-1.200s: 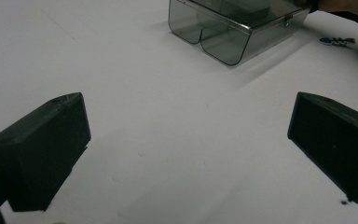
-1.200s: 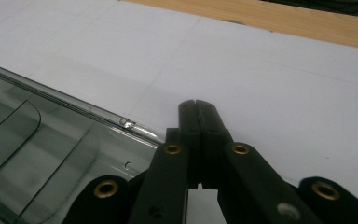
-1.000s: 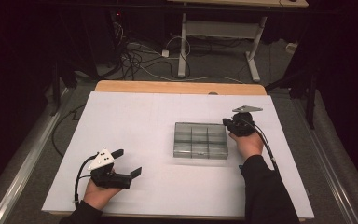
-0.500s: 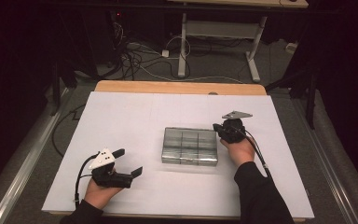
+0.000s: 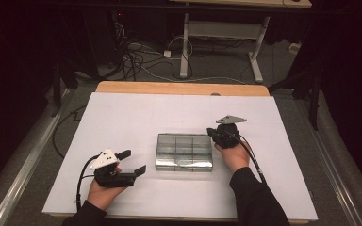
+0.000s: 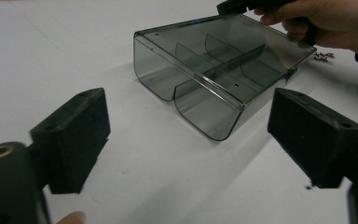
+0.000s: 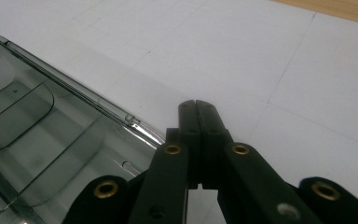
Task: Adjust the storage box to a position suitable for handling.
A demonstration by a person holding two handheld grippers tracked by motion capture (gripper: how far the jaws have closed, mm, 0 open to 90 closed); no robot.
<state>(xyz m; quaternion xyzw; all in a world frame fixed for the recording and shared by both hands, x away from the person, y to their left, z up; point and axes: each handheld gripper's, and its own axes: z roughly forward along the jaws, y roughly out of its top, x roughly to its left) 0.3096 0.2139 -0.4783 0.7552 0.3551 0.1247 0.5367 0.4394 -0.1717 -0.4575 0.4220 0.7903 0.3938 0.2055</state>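
A clear smoky-grey compartment box (image 5: 184,151) is lying flat on the white sheet (image 5: 122,117) that is covering the table (image 5: 179,88), a little toward the near edge and right of the middle. Thin partitions are dividing its interior into several cells, and all the cells in view are bare. In the left gripper view the box (image 6: 214,70) is showing a rounded front wall with a notch at its middle.

The right gripper (image 5: 215,133) is resting against the right end of the box, toward its far right corner, with the person's hand (image 5: 232,153) behind it and a dark sleeve (image 5: 254,197) running off to the near edge. In the right gripper view the right gripper (image 7: 196,108) is pressing its two black jaws flat together with nothing between them, their tips lying on the sheet just beside the box's clear rim (image 7: 98,109).

The left gripper (image 5: 133,161) is sitting near the near left corner of the sheet, well apart from the box and pointing toward it. Its jaws are standing wide and have just been closing slightly, with nothing between them; in the left gripper view the left gripper (image 6: 189,140) is framing bare sheet, the box beyond.
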